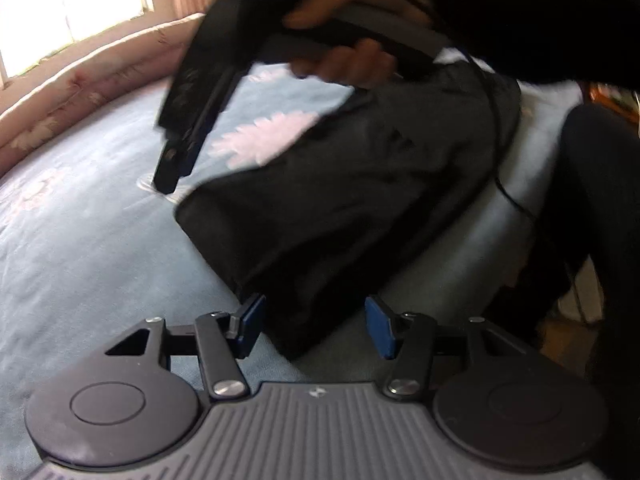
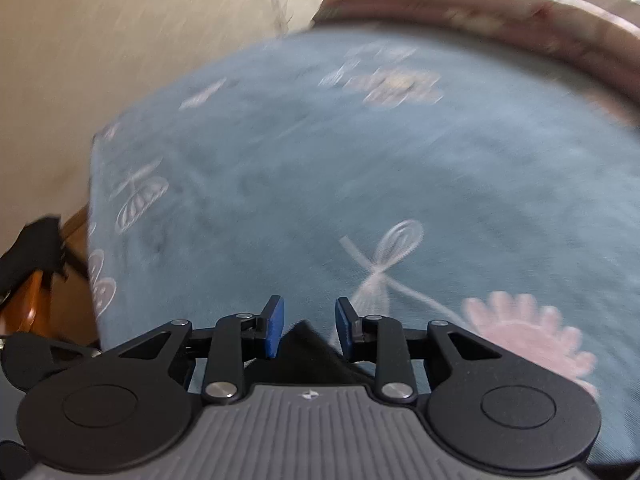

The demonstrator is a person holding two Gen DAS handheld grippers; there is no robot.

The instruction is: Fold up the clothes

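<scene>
A dark grey garment (image 1: 340, 184) lies folded on the blue flowered bedspread (image 1: 80, 240). My left gripper (image 1: 316, 326) stands open at its near corner, which lies between the blue pads (image 1: 250, 326) with neither pad pressing on it. A hand (image 1: 344, 60) holds my right gripper (image 1: 168, 176), whose fingertips are down at the bedspread just beyond the garment's far corner. In the blurred right wrist view, the right gripper (image 2: 310, 328) has a gap between its pads, and a tip of the black cloth (image 2: 304, 344) shows there with no pad pressing on it.
A pink quilted roll (image 1: 80, 92) borders the far side of the bed under a bright window (image 1: 60, 0). The person's dark-clad leg (image 1: 592, 200) and a thin cable (image 1: 500, 140) are at the right. Beige floor (image 2: 120, 40) and orange-brown wooden furniture (image 2: 28, 292) lie past the bed's left edge.
</scene>
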